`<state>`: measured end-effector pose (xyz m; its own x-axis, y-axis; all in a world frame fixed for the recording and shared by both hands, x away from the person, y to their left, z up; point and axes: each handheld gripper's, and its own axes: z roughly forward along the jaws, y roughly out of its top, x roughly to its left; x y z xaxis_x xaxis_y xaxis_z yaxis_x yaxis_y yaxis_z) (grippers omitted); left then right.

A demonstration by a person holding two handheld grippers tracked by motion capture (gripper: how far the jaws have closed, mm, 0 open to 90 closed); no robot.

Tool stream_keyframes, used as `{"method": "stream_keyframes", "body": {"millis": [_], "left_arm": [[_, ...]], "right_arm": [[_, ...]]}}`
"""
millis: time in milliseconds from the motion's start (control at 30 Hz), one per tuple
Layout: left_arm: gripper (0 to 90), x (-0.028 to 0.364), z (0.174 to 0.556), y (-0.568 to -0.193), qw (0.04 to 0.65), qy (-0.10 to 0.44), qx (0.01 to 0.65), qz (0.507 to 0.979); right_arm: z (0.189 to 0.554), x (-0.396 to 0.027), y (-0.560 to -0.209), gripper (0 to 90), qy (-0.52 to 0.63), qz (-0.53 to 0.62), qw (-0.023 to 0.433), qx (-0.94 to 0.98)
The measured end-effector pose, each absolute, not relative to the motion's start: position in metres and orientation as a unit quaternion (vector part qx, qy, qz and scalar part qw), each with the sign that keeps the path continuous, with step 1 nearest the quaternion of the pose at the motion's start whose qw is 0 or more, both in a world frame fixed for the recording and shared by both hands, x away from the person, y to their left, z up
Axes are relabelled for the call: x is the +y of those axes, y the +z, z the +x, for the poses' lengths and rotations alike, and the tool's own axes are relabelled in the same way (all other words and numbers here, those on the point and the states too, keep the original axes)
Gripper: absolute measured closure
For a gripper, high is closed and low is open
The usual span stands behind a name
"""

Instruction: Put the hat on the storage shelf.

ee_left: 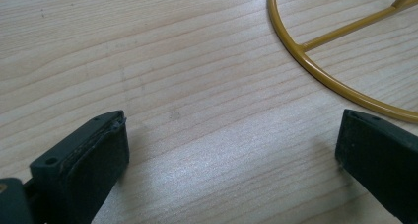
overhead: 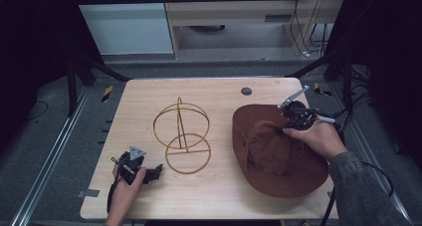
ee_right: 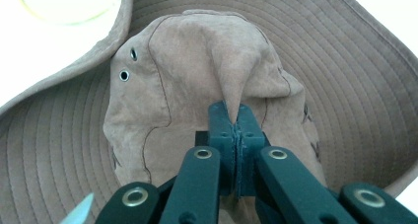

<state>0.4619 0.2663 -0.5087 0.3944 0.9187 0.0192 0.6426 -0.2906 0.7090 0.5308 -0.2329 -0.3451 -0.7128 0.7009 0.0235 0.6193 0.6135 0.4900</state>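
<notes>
From the high view, a brown wide-brimmed hat (overhead: 278, 154) lies on the right half of the pale wooden counter (overhead: 209, 196), crown up, with a gold wire stand (overhead: 181, 136) standing near it at the counter's middle, apart from the brim. The right tongs (overhead: 284, 128) reach down onto the crown from the far side, the hand behind them, and the cloth rises to a small peak where they meet it. The left tongs (overhead: 158, 170) lie low near the front left edge, just short of the stand's base ring. In the left gripper view those tongs (ee_left: 231, 150) stand wide open with nothing but bare wood between the pads, and the ring of the stand (ee_left: 315, 68) curves past just beyond the right-hand pad. In the right gripper view the right tongs (ee_right: 235, 120) are pressed fully together on a pinch of the hat (ee_right: 197, 51), a pleat of soft suede-like cloth drawn up into a point, two metal eyelets on the crown's side and rows of stitching round the floppy brim. The step in hand looks like lifting the hat by its crown, most likely to carry it over to the stand. The next move would call for raising it until the brim hangs free, then travelling leftward and lowering the crown squarely over the stand's upper hoops; the thin pinch could slip.
</notes>
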Motion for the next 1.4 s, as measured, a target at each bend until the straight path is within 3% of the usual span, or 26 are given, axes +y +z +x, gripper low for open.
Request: {"method": "stream_keyframes", "body": {"millis": [400, 1400], "left_arm": [[0.0, 0.266, 0.462, -0.509, 0.316, 0.219, 0.506, 0.772], [0.0, 0.266, 0.462, -0.509, 0.316, 0.218, 0.504, 0.774]], "right_arm": [[0.53, -0.225, -0.29, 89.2, 0.295, 0.367, 0.117, 0.874], [0.519, -0.19, -0.212, 89.2, 0.353, 0.32, 0.16, 0.864]]}}
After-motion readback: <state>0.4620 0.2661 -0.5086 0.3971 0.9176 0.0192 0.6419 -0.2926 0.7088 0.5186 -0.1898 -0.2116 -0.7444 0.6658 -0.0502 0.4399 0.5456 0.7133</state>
